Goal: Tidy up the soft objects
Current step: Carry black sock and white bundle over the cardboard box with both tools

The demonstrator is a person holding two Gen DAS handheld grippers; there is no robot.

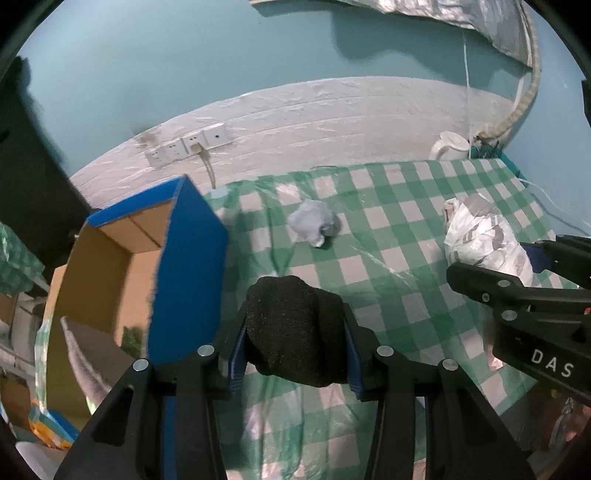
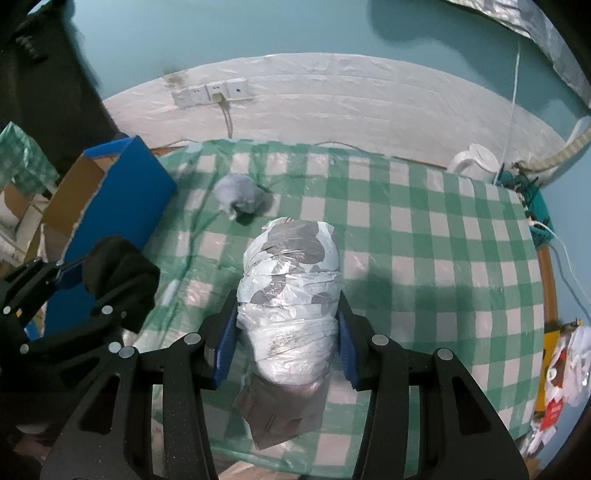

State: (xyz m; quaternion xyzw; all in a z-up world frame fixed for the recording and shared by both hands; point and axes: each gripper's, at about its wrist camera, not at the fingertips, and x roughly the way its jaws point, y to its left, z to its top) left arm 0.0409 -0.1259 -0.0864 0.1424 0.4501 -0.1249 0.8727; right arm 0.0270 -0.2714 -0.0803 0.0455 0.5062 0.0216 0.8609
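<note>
Home room, checked tablecloth (image 2: 424,229) under plastic, white kettle (image 2: 476,162), wall sockets (image 2: 210,92), teal wall (image 2: 258,26)

black knit bundle (image 1: 295,328) held aloft | plastic-wrapped bundle (image 2: 291,295) held aloft | pale-blue bundle (image 1: 314,221) on cloth

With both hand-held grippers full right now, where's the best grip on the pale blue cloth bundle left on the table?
Probably across the pale blue bundle's rounded middle, coming from above. It lies loose and crumpled on the checked tablecloth, apart from the blue box, so its sides look free. The small dark end at its near edge looks too thin to hold.
</note>
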